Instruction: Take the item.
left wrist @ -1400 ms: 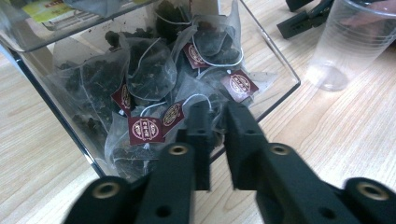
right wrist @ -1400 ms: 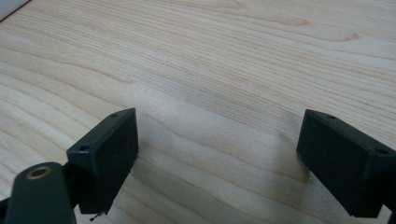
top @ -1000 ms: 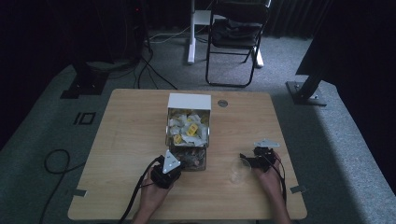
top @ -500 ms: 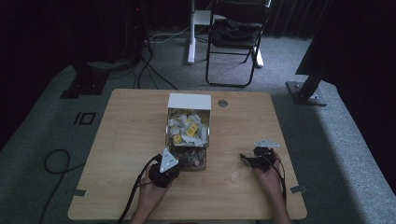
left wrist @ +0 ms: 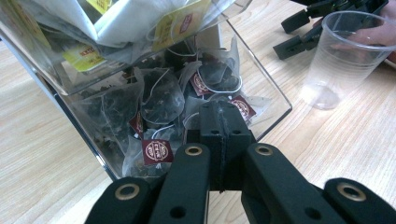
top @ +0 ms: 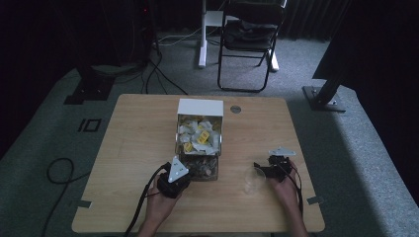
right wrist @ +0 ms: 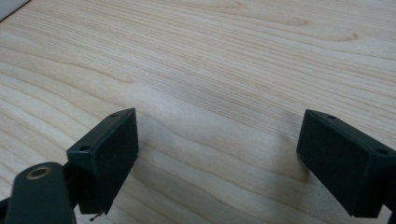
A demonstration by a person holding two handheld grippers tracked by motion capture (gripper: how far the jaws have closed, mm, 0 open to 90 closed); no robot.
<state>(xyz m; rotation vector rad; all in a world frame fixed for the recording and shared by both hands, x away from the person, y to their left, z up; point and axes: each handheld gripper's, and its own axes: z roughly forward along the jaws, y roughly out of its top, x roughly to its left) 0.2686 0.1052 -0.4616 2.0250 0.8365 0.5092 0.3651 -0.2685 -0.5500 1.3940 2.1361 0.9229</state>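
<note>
Papery, limp and featherlight tea bags [left wrist: 156,100] lying in clear box [left wrist: 261,79], needing pinching by tag; left gripper [left wrist: 219,121] closing empty, right gripper [right wrist: 217,158] gaping wide.

Clear box [left wrist: 261,79] of tea bags [left wrist: 159,95]; empty plastic cup [left wrist: 343,56] upright nearby

Overhead cam looks forward and down over the whole table [top: 128,148], while both gripper cams sit super close, sharing its wood top.
</note>
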